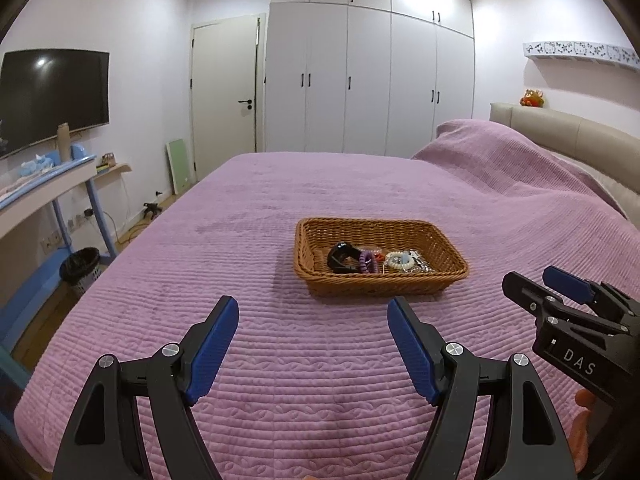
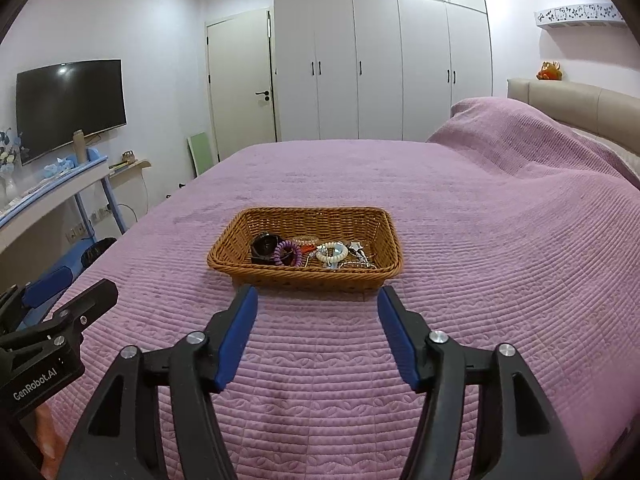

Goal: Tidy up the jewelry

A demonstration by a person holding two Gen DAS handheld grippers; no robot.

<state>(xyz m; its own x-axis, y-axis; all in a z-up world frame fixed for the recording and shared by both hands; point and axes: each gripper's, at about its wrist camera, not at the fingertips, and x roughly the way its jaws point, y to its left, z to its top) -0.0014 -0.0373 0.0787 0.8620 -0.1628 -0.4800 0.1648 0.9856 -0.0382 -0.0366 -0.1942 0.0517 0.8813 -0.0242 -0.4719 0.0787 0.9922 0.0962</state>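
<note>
A brown wicker basket (image 1: pixel 316 272) (image 2: pixel 224 262) sits on the purple bedspread (image 1: pixel 280 360) (image 2: pixel 480 280). Inside lie a black watch (image 1: pixel 342 256) (image 2: pixel 263 247), a purple spiral band (image 1: pixel 366 262) (image 2: pixel 288 253), a white bead bracelet (image 1: pixel 398 260) (image 2: pixel 332 253) and several small silver pieces (image 2: pixel 356 256). My left gripper (image 1: pixel 313 310) is open and empty, short of the basket and to its left. My right gripper (image 2: pixel 318 300) is open and empty, just in front of the basket's near rim. Each gripper shows at the edge of the other's view.
A white wardrobe (image 1: pixel 360 80) and door (image 1: pixel 224 92) stand beyond the bed. A TV (image 1: pixel 52 96), a desk (image 1: pixel 44 192) and a black bin (image 1: pixel 80 268) are to the left. The beige headboard (image 1: pixel 560 136) is at right.
</note>
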